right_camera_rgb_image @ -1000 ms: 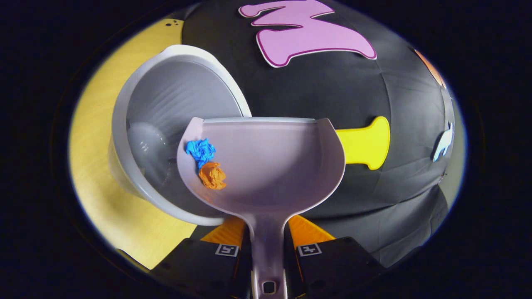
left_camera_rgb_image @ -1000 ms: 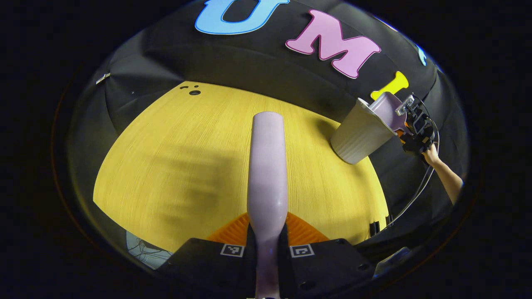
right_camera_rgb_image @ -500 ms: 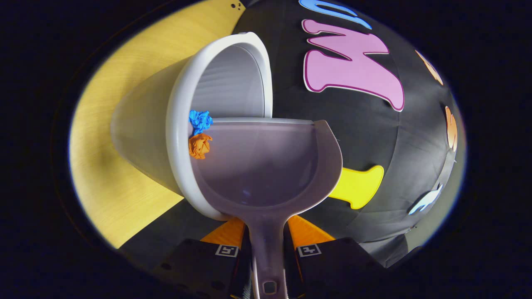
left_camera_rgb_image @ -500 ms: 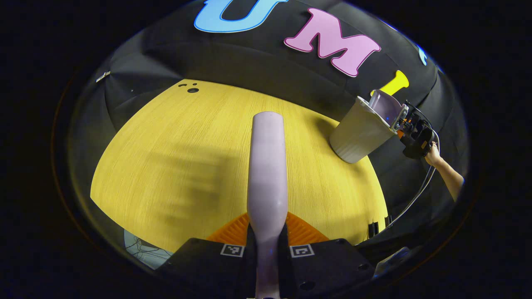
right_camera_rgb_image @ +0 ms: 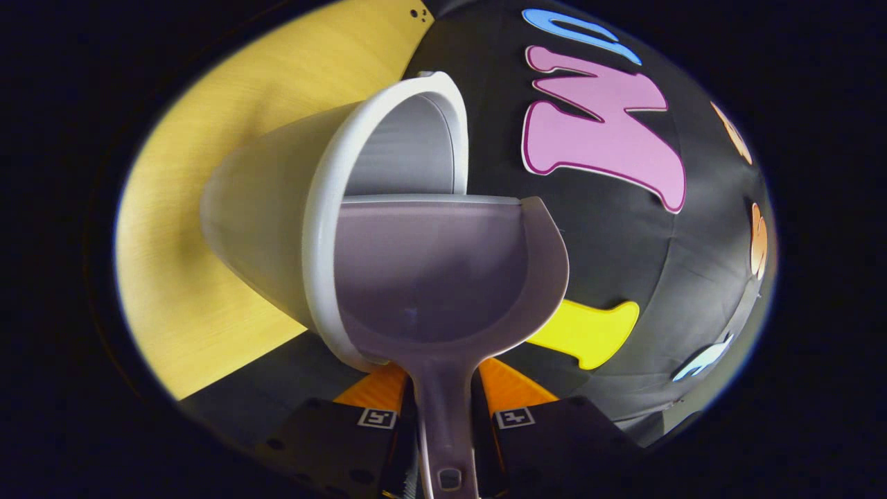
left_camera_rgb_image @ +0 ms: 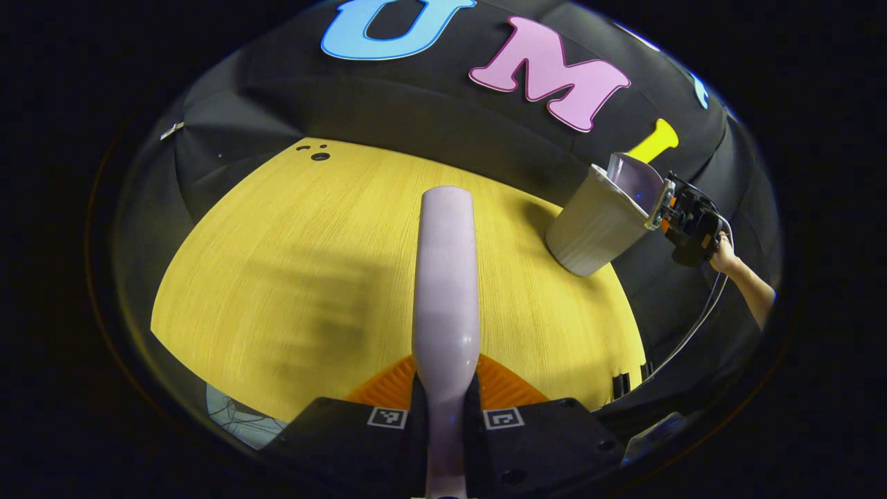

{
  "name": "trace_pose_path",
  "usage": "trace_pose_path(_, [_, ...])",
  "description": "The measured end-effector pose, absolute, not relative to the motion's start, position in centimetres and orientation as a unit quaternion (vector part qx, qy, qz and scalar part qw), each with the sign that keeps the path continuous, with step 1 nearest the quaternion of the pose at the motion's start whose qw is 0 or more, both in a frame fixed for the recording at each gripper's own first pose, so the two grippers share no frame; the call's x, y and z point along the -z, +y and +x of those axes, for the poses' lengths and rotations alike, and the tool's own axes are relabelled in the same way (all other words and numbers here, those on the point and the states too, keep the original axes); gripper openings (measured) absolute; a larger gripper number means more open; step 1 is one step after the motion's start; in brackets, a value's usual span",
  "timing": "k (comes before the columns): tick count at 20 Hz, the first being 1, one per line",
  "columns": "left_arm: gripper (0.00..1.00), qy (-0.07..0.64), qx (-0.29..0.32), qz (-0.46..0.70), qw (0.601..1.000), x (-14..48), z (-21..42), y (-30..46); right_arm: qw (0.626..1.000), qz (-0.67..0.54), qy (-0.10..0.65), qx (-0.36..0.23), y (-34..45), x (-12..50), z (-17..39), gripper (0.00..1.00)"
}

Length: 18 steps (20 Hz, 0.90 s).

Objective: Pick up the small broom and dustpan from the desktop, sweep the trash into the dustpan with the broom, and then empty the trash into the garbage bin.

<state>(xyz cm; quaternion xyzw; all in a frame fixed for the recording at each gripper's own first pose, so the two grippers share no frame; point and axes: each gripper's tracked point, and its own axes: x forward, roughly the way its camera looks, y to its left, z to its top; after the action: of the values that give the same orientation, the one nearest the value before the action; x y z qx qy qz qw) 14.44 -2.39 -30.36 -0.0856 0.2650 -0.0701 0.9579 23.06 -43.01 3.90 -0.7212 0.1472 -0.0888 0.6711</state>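
Your right gripper (right_camera_rgb_image: 443,416) is clamped on 1 dustpan (right_camera_rgb_image: 443,277) by its handle, both fingers pressed to the handle sides. The pan is tilted, front lip over the rim of 1 bin (right_camera_rgb_image: 326,229); the pan floor shows bare, no scraps in sight on it. The bin interior is mostly hidden by the pan, so contents cannot be told.

Your left gripper (left_camera_rgb_image: 443,409) is clamped on 1 broom (left_camera_rgb_image: 445,277) by its handle, both fingers tight on it. The handle runs straight fwd from the fingers, held above 1 yellow wood-grain table (left_camera_rgb_image: 291,263). The bristles are out of sight.

In the left gripper view, the bin (left_camera_rgb_image: 594,222) stands at the table's far right edge, well apart from the broom. The dustpan (left_camera_rgb_image: 634,184) sits at the bin's mouth, w/ the right gripper (left_camera_rgb_image: 675,218) just behind it and 1 hand (left_camera_rgb_image: 722,253) on that gripper. A cable (left_camera_rgb_image: 693,326) hangs below the hand.
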Motion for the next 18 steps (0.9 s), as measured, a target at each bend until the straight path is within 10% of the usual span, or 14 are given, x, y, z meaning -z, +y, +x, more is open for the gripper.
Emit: trace_pose_path(18, [0.25, 0.190, 0.053, -0.064, 0.978, 24.9, 14.9, 3.4, 0.946, -0.266, 0.169, 0.079, -34.5, -13.2, 12.0, 0.36])
